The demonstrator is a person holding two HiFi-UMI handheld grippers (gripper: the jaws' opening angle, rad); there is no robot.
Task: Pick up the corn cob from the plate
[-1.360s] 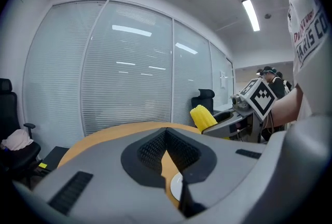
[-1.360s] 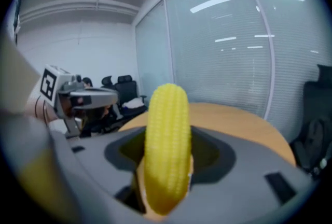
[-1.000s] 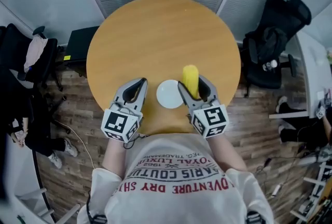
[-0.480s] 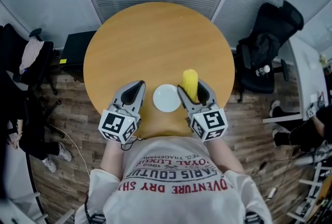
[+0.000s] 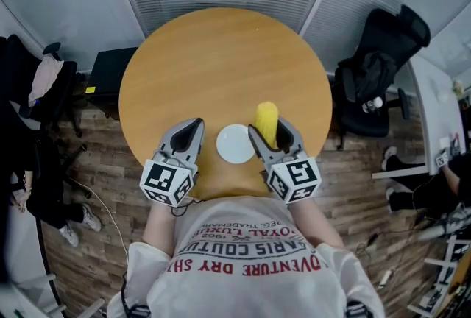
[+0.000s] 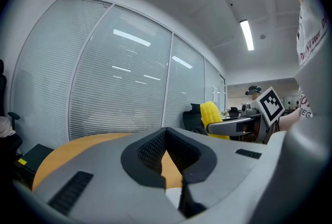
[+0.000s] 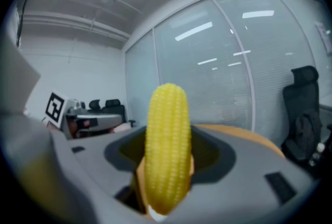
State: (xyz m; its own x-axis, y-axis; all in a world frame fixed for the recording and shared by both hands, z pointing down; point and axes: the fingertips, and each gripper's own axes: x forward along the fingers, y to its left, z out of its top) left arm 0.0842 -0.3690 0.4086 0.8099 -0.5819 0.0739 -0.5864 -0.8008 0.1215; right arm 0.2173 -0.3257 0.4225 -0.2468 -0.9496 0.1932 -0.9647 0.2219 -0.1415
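1. Far left: black chair with some clothes dumped on it, well clear of the surface.
2. Left gripper over the near edge of the round wooden surface, just left of the plate. Fingers pressed together, nothing caught between them.
3. Middle: small white plate, bare, sitting near the front edge of the surface, right between the two grippers.
4. Right gripper just right of the plate, fingers pinching the corn cob around its lower part. Yellow cob poking out past the fingertips, pointing away from the person, off the plate and beside it.
5. Far right: black office chair on the wood floor.
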